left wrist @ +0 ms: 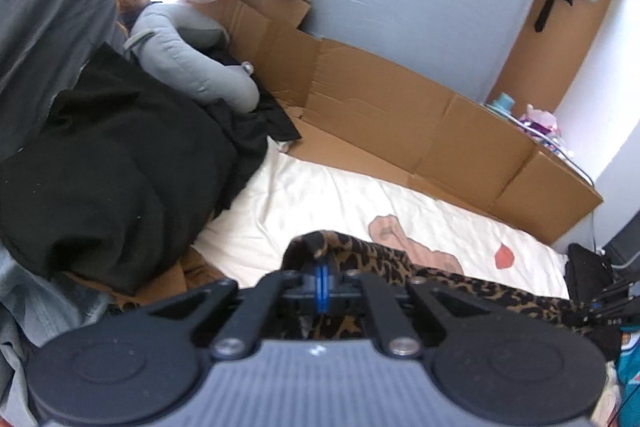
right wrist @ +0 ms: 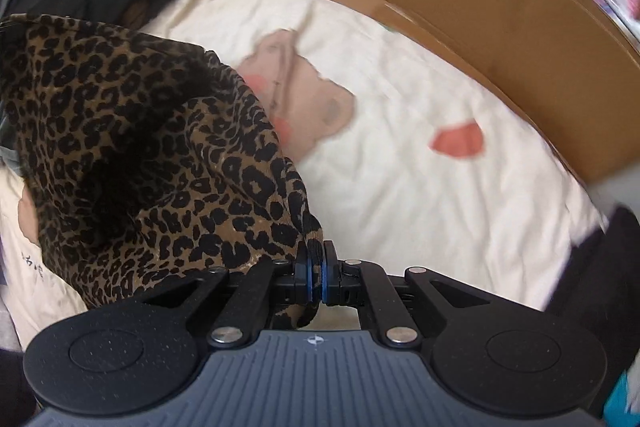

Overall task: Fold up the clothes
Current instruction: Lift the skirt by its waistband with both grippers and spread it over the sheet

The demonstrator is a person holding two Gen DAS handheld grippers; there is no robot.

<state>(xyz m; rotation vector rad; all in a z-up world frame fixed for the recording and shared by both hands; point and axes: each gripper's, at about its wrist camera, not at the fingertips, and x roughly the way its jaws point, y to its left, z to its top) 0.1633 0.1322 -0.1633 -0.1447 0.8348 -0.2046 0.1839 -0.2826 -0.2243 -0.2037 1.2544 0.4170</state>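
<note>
A leopard-print garment [right wrist: 152, 155] is held above the bed [right wrist: 420, 195] by both grippers. The right gripper [right wrist: 319, 273] is closed on a dark-trimmed edge of the garment, the fabric being pinched between its blue-padded fingers [right wrist: 308, 279]. The left gripper [left wrist: 322, 281] is likewise closed on the garment [left wrist: 360, 251], a bunched fold being seen just beyond its tips. In the left wrist view the cloth is stretched from the left gripper across to the far right, where the other gripper is seen dimly, though the grasp there is too small to be made out. In the right wrist view the garment hangs in a loose fold over the near left part of the bed. The bed's cream sheet [left wrist: 320, 195] is printed with a bear figure [right wrist: 304, 83]. Cardboard [left wrist: 380, 107] is propped along the far side of the bed. A pile of black clothing [left wrist: 112, 163] lies at the bed's left end, with a grey cushion [left wrist: 188, 51] behind it.
</note>
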